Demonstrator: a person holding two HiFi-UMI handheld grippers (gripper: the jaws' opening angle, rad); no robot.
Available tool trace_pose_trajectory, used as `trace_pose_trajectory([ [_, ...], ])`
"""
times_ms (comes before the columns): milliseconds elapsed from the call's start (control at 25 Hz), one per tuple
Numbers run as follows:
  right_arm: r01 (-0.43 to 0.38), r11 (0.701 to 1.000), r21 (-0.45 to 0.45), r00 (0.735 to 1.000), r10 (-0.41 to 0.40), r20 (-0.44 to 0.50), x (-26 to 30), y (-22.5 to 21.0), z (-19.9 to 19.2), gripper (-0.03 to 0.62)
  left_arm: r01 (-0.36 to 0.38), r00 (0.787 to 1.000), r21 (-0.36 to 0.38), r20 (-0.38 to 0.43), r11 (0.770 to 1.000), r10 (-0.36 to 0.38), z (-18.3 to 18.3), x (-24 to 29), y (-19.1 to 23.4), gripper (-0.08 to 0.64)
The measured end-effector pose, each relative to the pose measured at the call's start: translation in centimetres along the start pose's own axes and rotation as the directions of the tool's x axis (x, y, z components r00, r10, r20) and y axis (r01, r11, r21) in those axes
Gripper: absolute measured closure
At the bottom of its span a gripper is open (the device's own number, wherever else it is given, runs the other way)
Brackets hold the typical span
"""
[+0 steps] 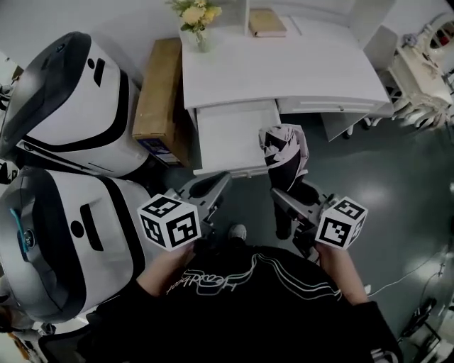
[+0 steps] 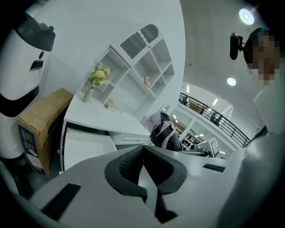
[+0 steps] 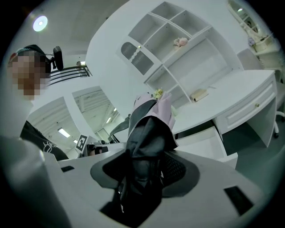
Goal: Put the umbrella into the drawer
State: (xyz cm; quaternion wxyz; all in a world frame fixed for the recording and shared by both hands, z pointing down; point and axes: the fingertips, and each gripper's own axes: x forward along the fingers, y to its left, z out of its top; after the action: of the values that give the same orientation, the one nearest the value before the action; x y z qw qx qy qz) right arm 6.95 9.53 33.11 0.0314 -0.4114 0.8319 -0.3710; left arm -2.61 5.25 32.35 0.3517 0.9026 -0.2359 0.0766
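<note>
The right tongs [image 1: 281, 193] pinch the folded black-and-white umbrella [image 1: 284, 150] near its lower end, so its bundled fabric rises out of the jaws. In the right gripper view the dark cloth fills the gap between the pads. The left tongs [image 1: 218, 181] are pressed together with nothing between them, and they hang just left of the umbrella. The drawer [image 1: 234, 169] of the white tabletop [image 1: 284, 71] is pulled out and bare inside. The umbrella is held in the air by the drawer's front right corner, though from above it is hard to say whether it overlaps the rim. A vase of flowers [image 1: 195, 18] and a book [image 1: 267, 23] sit on the tabletop, and a cardboard box [image 1: 157, 92] stands beside it.
</note>
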Motion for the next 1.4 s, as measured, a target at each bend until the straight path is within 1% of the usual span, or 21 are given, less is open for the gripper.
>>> trace_pose_trajectory([
  [160,0.001,0.999,-0.038,1.000,-0.002,-0.026,1.6,-0.9,0.6,0.367,-0.009,1.000,-0.017,-0.006,1.000,0.009,-0.1,0.7,1.8,0.538],
  [320,-0.010,0.999,-0.033,0.998,0.007,-0.067,5.2,-2.6,2.6,0.367,-0.025,1.000,-0.058,-0.004,0.998,0.025,1.6,1.7,4.9,0.538],
  [480,-0.030,0.997,-0.072,0.993,0.021,-0.118,7.7,-4.7,4.0,0.368,-0.058,0.998,-0.073,0.003,0.996,0.058,2.9,2.9,6.8,0.538],
  [600,-0.034,0.993,-0.112,0.985,0.015,-0.169,9.8,-6.8,5.2,0.368,-0.092,0.995,-0.088,0.017,0.992,0.093,4.3,3.8,8.4,0.538],
  [760,-0.069,0.990,-0.126,0.967,0.036,-0.251,12.9,-9.3,6.3,0.368,-0.141,0.989,-0.123,0.017,0.982,0.144,6.1,5.0,10.8,0.538],
  [880,-0.084,0.981,-0.175,0.946,0.024,-0.324,15.3,-11.7,6.6,0.368,-0.170,0.984,-0.142,0.022,0.975,0.174,7.4,6.2,12.6,0.538],
  [1000,-0.101,0.970,-0.220,0.925,0.010,-0.380,17.3,-14.3,6.4,0.368,-0.195,0.980,-0.159,0.017,0.968,0.200,8.0,7.3,14.5,0.538],
  [1120,-0.125,0.947,-0.294,0.896,-0.019,-0.443,19.3,-16.7,5.2,0.368,-0.220,0.975,-0.176,0.003,0.960,0.224,8.3,8.0,16.1,0.538],
  [1200,-0.142,0.924,-0.355,0.868,-0.057,-0.494,20.3,-18.2,3.9,0.368,-0.235,0.971,-0.194,-0.005,0.953,0.239,8.3,8.3,17.0,0.538],
  [1280,-0.162,0.909,-0.384,0.835,-0.081,-0.544,21.2,-19.4,2.5,0.368,-0.250,0.967,-0.213,-0.012,0.945,0.253,8.1,8.5,17.8,0.538],
  [1360,-0.190,0.891,-0.413,0.797,-0.106,-0.595,22.4,-20.5,1.0,0.368,-0.266,0.963,-0.227,-0.017,0.937,0.269,8.1,8.6,18.8,0.538],
  [1400,-0.206,0.875,-0.437,0.776,-0.126,-0.618,23.0,-21.1,0.3,0.368,-0.273,0.961,-0.233,-0.019,0.933,0.276,8.0,8.6,19.3,0.538],
])
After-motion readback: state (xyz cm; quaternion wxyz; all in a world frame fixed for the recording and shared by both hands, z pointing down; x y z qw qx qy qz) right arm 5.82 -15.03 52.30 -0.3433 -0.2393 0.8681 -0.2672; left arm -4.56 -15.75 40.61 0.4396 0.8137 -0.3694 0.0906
